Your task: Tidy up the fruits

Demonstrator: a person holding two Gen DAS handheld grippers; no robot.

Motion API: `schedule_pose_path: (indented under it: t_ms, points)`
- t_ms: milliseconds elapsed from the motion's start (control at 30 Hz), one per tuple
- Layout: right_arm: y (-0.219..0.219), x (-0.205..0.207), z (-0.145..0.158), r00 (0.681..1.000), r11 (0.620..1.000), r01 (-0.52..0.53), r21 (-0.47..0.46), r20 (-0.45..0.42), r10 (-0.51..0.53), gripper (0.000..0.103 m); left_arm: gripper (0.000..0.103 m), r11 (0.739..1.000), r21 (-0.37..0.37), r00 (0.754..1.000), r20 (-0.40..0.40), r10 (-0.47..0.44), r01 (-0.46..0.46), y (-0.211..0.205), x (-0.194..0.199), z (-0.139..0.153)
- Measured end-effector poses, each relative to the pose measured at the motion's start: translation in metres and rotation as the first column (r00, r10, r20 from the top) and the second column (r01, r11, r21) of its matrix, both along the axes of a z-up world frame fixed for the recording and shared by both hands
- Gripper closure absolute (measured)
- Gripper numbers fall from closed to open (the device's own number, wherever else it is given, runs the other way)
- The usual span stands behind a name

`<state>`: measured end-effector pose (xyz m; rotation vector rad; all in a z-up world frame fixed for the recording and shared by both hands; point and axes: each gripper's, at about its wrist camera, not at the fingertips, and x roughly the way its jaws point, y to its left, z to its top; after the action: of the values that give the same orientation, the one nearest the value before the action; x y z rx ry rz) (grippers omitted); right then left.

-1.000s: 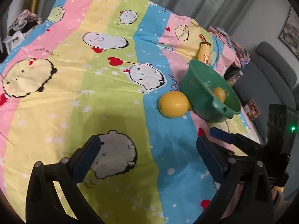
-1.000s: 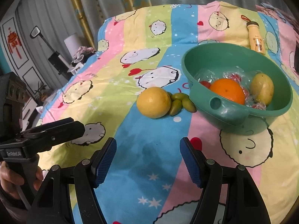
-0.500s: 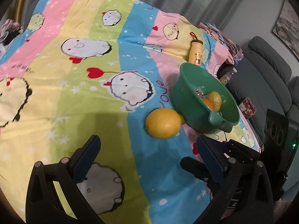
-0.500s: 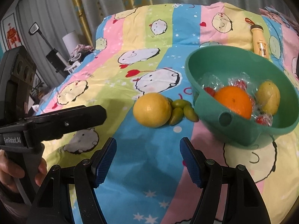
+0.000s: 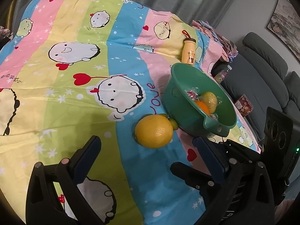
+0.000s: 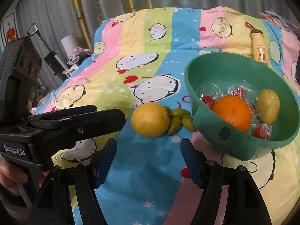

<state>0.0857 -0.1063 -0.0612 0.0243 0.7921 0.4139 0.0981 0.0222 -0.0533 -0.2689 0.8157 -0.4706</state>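
A big yellow citrus [image 5: 154, 131] [image 6: 150, 119] lies on the striped cartoon cloth, with small green fruits [image 6: 180, 121] touching its right side. Right of them stands a green bowl [image 5: 178, 91] [image 6: 206, 67] holding an orange [image 6: 232, 113], a yellow fruit [image 6: 268, 106] and wrapped red fruits [image 6: 262, 130]. My left gripper [image 5: 148, 156] is open and empty, just short of the citrus. My right gripper [image 6: 149, 158] is open and empty, also just short of the citrus. The left gripper's body shows at the left of the right wrist view [image 6: 56, 125].
A small yellow bottle [image 5: 189, 52] [image 6: 259, 46] lies on the cloth beyond the bowl. A grey sofa [image 5: 266, 60] stands to the right of the table. Curtains hang behind. Clutter sits on a low stand [image 6: 73, 63] at the far left.
Both grippers have moved forward toward the citrus; the left one has also swung right, so the citrus now sits between its fingers' line. Both stay open.
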Motion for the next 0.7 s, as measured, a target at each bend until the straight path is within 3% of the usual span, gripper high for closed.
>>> schedule_pose_path:
  t_ms: [500, 700]
  points:
    - [0.011, 0.007, -0.004, 1.000, 0.998, 0.001, -0.060, 0.017, 0.000, 0.032, 0.002, 0.992, -0.105, 0.997, -0.017, -0.074, 0.072, -0.008, 0.022, -0.011]
    - [0.027, 0.011, -0.009, 0.999, 0.994, 0.024, -0.110, 0.031, -0.021, 0.032, 0.011, 0.984, -0.140, 0.993, -0.034, -0.113, 0.107, -0.004, 0.033, -0.023]
